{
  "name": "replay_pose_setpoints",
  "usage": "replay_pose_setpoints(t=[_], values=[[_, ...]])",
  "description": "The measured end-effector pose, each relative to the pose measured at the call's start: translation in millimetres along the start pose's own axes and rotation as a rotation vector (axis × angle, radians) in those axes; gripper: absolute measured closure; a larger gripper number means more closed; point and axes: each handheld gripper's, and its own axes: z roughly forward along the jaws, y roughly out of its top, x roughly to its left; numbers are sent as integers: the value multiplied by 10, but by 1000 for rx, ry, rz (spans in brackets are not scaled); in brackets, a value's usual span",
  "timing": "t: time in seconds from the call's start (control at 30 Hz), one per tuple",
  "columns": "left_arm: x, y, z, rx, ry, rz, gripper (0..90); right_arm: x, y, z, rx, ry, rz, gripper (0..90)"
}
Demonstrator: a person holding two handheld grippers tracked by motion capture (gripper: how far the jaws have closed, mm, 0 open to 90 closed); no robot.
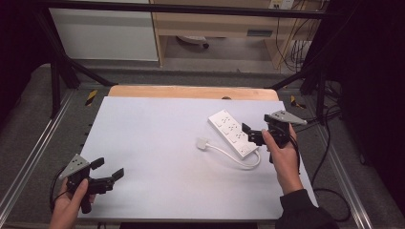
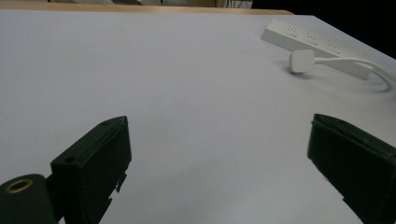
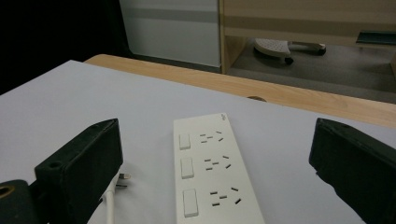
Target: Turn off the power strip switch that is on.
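A white power strip [image 1: 233, 133] with three switches lies flat on the white table cover, right of centre. Its white cable [image 1: 241, 161] loops from the near end round to the plug [image 1: 203, 142], which rests on the cover to the strip's left. My right gripper [image 1: 251, 134] hovers at the strip's right side, open, its jaws wide apart and touching nothing. In the right gripper view the power strip [image 3: 210, 172] lies below and between the spread jaws of the right gripper [image 3: 217, 126], the plug's pins [image 3: 122, 179] at its left. My left gripper [image 1: 107, 169] is open at the near left corner and holds nothing.
The white cover [image 1: 157, 143] spans most of the wooden table, whose far edge [image 1: 191, 91] is bare. Black frame bars [image 1: 62, 71] stand at the far corners. A dark cable [image 1: 329, 186] trails off the table's right side. In the left gripper view the power strip [image 2: 303, 37] lies far right.
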Motion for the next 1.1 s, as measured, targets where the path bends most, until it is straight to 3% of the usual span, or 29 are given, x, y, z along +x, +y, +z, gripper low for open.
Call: replay_pose_setpoints(t=[0.23, 0.4, 0.63, 1.1], values=[[-13, -3, 3, 1, 14, 8, 60, -114, -75, -249, -26, -4, -3, 30], [-11, -4, 5, 1, 17, 7, 61, -188, -269, -548, -48, -26, -10, 36], [-3, -3, -5, -2, 18, 5, 61, -240, -408, -833, -79, -49, -19, 36], [-2, -5, 1, -2, 19, -1, 61, -298, -735, -914, -95, -72, -17, 62]])
